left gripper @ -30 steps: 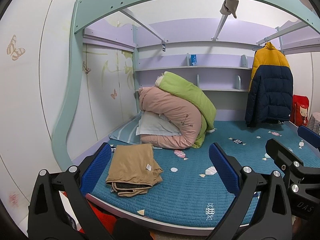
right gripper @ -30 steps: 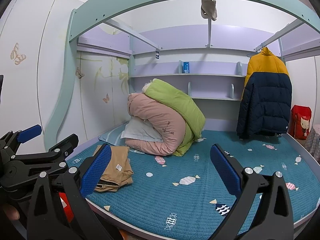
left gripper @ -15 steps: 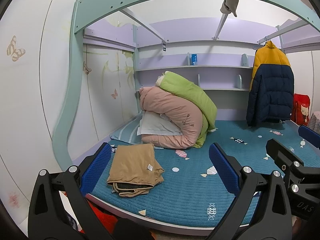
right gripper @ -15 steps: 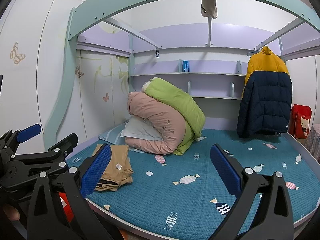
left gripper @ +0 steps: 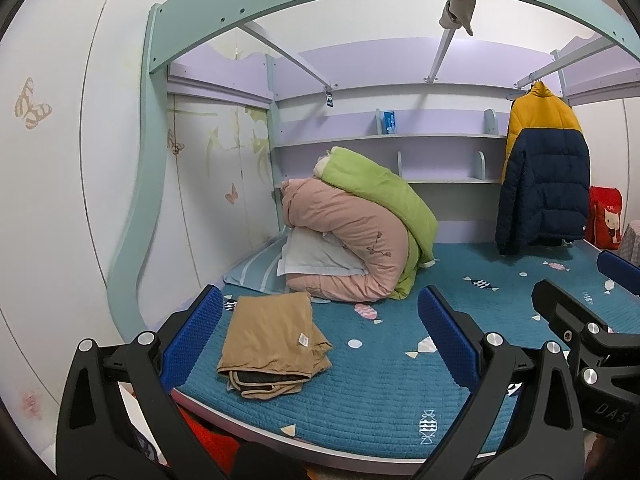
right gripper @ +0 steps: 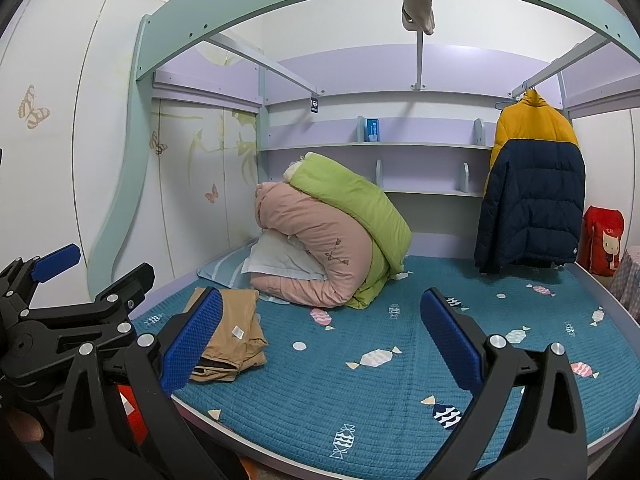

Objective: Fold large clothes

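Observation:
A tan garment [left gripper: 272, 340] [right gripper: 234, 332] lies folded in a flat stack near the front left corner of the teal bed cover [left gripper: 380, 372] [right gripper: 380, 360], a small white label showing on top. My left gripper [left gripper: 320, 332] hovers open in front of the bed edge, its blue pads wide apart and nothing between them. The right gripper [right gripper: 320, 336] is also open and empty, held to the right of the left one. Each gripper shows at the side of the other's view.
A rolled pink and green quilt [left gripper: 352, 236] with a pillow sits at the back left of the bed. A yellow and navy puffer jacket [left gripper: 544, 172] hangs at the back right, beside a red bag [left gripper: 606, 216]. Shelves line the back wall. Something red lies below the bed edge.
Both views have shifted very slightly; the grippers stay open and the folded tan garment has not moved.

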`<state>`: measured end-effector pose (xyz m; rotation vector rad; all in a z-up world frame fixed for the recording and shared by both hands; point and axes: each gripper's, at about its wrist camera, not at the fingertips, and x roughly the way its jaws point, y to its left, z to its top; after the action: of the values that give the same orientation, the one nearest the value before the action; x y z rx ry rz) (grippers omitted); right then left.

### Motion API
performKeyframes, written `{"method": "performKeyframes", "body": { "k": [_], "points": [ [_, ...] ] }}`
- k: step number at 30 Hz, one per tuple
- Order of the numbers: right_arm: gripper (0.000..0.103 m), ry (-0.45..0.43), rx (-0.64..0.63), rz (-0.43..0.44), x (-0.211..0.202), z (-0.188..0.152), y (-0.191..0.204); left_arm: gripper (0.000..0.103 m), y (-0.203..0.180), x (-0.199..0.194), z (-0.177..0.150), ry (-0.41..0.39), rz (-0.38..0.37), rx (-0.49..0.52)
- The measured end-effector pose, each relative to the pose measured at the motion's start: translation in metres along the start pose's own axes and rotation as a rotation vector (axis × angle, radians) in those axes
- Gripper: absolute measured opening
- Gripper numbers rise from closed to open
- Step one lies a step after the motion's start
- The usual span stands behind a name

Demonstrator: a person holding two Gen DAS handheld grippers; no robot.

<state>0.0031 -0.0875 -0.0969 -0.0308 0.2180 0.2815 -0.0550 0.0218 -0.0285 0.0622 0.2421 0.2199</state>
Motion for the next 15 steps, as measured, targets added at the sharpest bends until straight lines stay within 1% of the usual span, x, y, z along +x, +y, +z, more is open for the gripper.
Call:
{"method": "performKeyframes", "body": {
  "k": [15],
  "points": [
    [0.096,0.004,0.002,0.002,0.0017,-0.0004,-0.0003,0.098,0.0030,0.0018,-0.0007,0.004,0.001,0.000]
  ]
}}
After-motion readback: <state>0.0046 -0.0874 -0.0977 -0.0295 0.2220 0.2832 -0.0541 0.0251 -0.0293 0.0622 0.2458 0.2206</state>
